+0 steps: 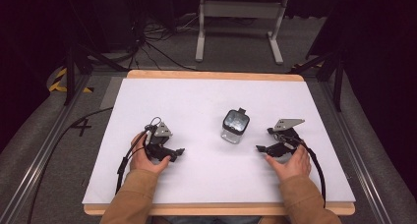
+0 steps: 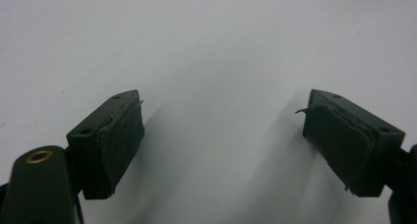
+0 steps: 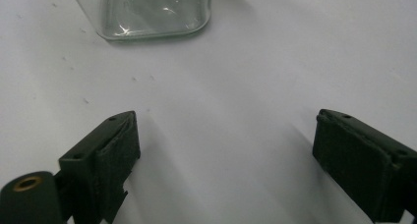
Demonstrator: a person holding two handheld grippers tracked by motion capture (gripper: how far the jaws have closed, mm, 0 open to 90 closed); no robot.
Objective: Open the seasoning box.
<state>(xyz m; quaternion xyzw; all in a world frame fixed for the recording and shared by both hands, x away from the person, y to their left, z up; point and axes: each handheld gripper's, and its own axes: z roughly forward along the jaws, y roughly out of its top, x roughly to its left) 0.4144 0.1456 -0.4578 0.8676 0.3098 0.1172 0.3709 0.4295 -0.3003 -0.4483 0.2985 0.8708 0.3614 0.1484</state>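
Note:
A clear square container with a black-rimmed lid [image 1: 235, 126] stands upright on the white sheet [image 1: 206, 101], right of centre. Its glassy base [image 3: 147, 13] appears at the top of the right gripper view, some way ahead of the jaws. My right gripper [image 1: 263, 143] rests on the sheet to the container's right, pointing left toward it, open with nothing between the pads [image 3: 223, 160]. My left gripper [image 1: 178, 152] lies on the sheet to the container's left, pointing right, also open and empty [image 2: 221, 135].
The white sheet covers a wooden table [image 1: 216, 75]. A black cable [image 1: 74, 126] trails off the left side over grey carpet. A white metal stand [image 1: 241, 17] is on the floor beyond the table. Dark frame bars [image 1: 339, 81] flank both sides.

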